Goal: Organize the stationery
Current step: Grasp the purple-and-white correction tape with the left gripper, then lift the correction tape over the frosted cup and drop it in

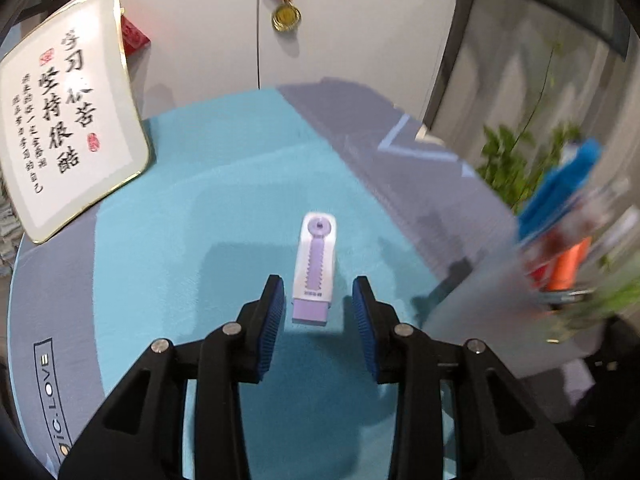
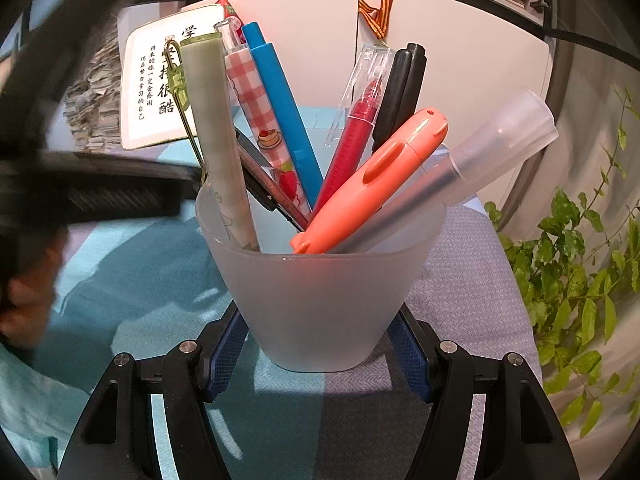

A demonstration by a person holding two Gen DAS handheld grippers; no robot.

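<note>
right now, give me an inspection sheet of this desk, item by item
surface: teal and grey fabric mat, printed lettering at one edge
job's things: white and lilac correction tape lies flat on the teal part; frosted plastic pen cup stands upright, full of pens
clutter: framed calligraphy plaque leans at the back
grippers: left gripper open, straddling the tape, pads apart from it; right gripper shut on the cup
cables: nothing seen
surroundings: white cabinet with hanging gold medal, green plant

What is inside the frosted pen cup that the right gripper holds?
The frosted cup holds an orange highlighter, a blue pen, a red pen and other pens. Their lower ends are blurred behind the cup's wall.
</note>
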